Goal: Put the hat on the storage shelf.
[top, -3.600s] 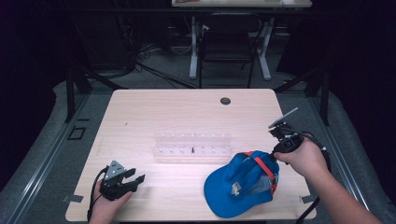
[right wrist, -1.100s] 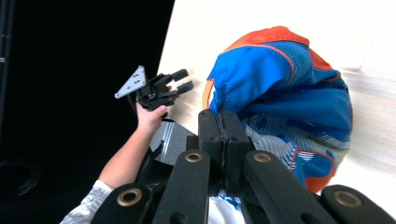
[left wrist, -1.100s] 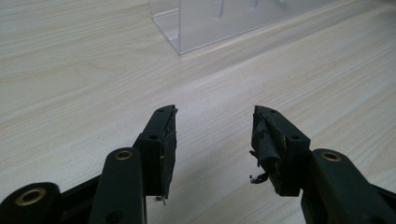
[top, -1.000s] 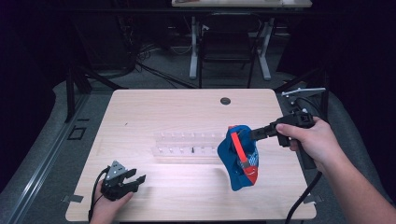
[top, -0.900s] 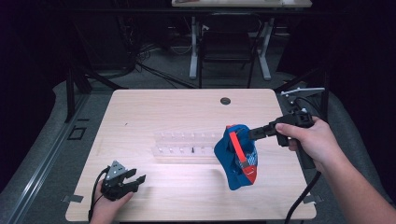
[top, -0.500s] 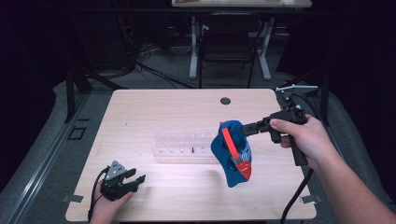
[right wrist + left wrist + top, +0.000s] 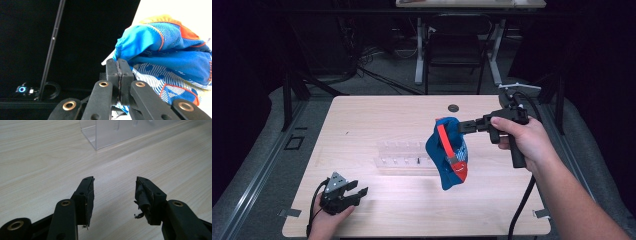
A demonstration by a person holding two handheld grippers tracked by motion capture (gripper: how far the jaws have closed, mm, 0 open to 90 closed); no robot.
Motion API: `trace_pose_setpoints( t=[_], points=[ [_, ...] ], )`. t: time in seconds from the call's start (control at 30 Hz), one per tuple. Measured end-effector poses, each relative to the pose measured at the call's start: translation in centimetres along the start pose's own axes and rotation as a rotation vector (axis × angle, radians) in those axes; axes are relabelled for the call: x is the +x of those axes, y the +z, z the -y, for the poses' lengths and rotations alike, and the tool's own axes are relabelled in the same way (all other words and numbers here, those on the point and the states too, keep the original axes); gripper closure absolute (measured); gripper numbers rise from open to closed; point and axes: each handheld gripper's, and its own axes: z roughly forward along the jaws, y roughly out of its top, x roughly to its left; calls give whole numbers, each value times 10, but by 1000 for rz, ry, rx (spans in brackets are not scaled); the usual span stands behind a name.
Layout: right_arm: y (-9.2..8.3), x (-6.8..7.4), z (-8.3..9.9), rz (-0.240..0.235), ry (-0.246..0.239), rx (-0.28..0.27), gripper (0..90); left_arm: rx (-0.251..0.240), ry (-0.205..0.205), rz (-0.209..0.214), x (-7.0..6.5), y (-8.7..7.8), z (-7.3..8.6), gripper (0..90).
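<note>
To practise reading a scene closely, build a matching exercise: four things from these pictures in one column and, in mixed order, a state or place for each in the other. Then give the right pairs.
Things:
1. blue cap
2. left gripper
3. right gripper
4. clear plastic rack

States or places:
A. jaws open, low over bare wood
B. standing on the table, mid-table
C. hanging in the air above the table
D. jaws pressed shut on fabric

Pairs: 1-C, 2-A, 3-D, 4-B
</note>
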Motion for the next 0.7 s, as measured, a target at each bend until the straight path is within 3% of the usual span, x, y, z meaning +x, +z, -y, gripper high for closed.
trace_pose_setpoints(
  t=[0.7],
  points=[
    [39,0,-25,-122,7,-44,900,-5,17,9,-5,2,-2,495]
  ],
)
